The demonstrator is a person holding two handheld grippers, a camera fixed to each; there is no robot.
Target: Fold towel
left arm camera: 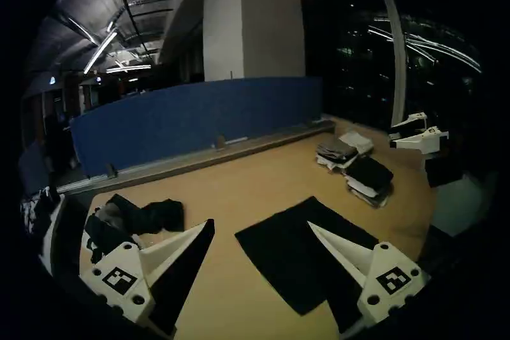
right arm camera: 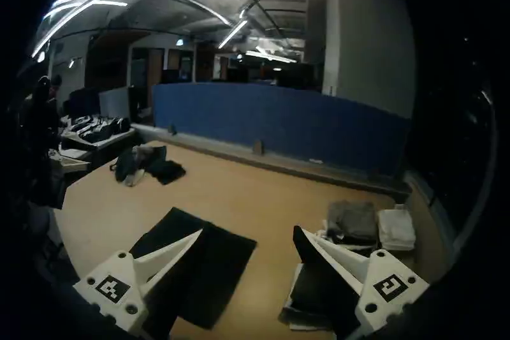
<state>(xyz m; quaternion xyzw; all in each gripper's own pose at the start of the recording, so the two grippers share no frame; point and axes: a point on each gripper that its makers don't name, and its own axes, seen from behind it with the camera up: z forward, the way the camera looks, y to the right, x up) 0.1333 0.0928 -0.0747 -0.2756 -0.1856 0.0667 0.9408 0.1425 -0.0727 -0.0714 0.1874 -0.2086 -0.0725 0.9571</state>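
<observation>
A dark towel (left arm camera: pixel 287 251) lies flat on the wooden table (left arm camera: pixel 255 174), spread as one rectangle. My left gripper (left arm camera: pixel 260 223) hovers open above its near edge, with nothing between the fingers. In the right gripper view the same towel (right arm camera: pixel 210 266) lies below and to the left, and my right gripper (right arm camera: pixel 248 230) is open and empty above the table. The right gripper (left arm camera: pixel 417 133) also appears far off at the table's right edge in the left gripper view.
Stacks of folded towels (left arm camera: pixel 357 164) sit at the far right of the table (right arm camera: pixel 363 222). A heap of dark loose cloths (left arm camera: pixel 143 212) lies at the left. A blue divider (left arm camera: pixel 191 117) runs along the back edge. A person (right arm camera: pixel 41 123) stands beyond the left side.
</observation>
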